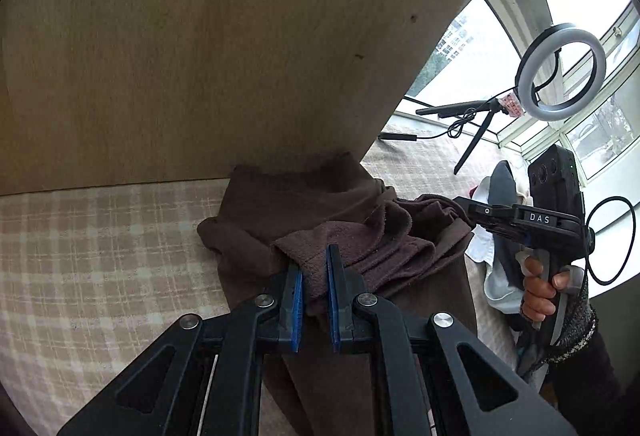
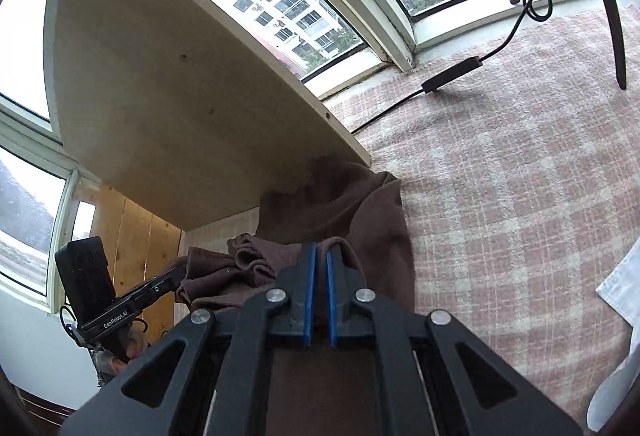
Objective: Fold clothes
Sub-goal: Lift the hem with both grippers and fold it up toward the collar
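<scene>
A brown garment lies bunched on the checked cloth, its far edge against a wooden board. My left gripper is shut on a thick fold of its near edge, held between the blue pads. At the right of the left wrist view, a hand holds the right gripper, its tip in the brown fabric. In the right wrist view my right gripper is shut on a gathered fold of the brown garment. The left gripper shows at the lower left, its tip in the same cloth.
A pale wooden board stands at the back, leaning over the cloth. A ring light on a tripod and its cable remote sit near the window. White and grey clothes lie to the right. The pink checked cloth spreads rightward.
</scene>
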Demonstrator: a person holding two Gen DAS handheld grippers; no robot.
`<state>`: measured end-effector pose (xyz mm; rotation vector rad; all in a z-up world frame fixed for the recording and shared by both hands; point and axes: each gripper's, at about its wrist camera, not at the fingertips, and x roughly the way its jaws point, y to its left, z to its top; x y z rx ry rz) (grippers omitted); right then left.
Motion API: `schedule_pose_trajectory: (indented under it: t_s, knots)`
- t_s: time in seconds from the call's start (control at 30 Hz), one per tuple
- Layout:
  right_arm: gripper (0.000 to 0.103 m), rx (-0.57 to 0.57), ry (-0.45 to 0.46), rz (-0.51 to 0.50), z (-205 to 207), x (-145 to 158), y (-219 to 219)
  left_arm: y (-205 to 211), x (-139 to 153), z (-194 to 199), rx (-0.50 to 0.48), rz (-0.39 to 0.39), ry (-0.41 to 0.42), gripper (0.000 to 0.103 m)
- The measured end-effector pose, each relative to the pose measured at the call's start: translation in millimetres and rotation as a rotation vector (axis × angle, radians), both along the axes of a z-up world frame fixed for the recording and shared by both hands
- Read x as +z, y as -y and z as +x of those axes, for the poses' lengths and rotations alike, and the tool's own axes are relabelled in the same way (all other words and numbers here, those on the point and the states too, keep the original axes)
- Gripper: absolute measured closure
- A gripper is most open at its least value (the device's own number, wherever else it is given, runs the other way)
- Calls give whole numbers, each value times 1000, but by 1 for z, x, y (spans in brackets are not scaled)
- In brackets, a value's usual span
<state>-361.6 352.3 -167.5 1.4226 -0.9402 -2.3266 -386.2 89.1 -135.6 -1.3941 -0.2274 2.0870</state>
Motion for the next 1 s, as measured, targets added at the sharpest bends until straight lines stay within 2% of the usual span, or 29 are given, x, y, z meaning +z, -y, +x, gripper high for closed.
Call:
schedule_pose_trajectory:
  t_s: [0.17, 0.23, 0.33, 0.4, 0.43, 0.47, 0.53, 0.63, 0.8, 0.87, 0.9, 0.93, 0.97, 1.0]
  knots:
    - [98, 49, -5, 11, -16, -13, -8, -7, -42, -30, 0, -39, 68, 93]
    - [98, 69, -15, 14, -20, -14, -13, -4, -52, -38, 23, -6, 131, 91]
    - [95, 98, -31, 19, -24, -17, -19, 11, -53, -47, 65, 85, 215, 90]
    - [78, 118, -41, 22, -28, -19, -23, 22, -42, -42, 77, 105, 197, 85]
    - [74, 128, -46, 23, -29, -20, -25, 26, -34, -37, 73, 92, 154, 74]
    - [68, 138, -52, 25, -31, -21, -27, 30, -25, -30, 71, 61, 94, 56]
    - [67, 199, -95, 101, -22, -15, -23, 35, -14, -18, 60, 22, 10, 41]
    - [66, 270, -122, 196, -15, -15, -13, 38, -6, -3, 33, -8, -71, 40]
    - [66, 308, -112, 274, -36, -35, 10, 9, -29, -5, -21, -105, -85, 41]
    - [66, 319, -106, 306, -44, -42, 17, -4, -34, -11, -21, -150, -133, 41]
    - [66, 321, -106, 306, -48, -44, 19, -8, -36, -16, -14, -158, -127, 43]
    - [66, 324, -107, 306, -52, -47, 21, -11, -39, -21, -6, -167, -122, 65]
    - [71, 312, -99, 293, -55, -48, 19, -14, -42, -26, 4, -174, -116, 78]
    - [91, 299, -89, 280, -59, -50, 16, -11, -47, -31, 38, -173, -91, 78]
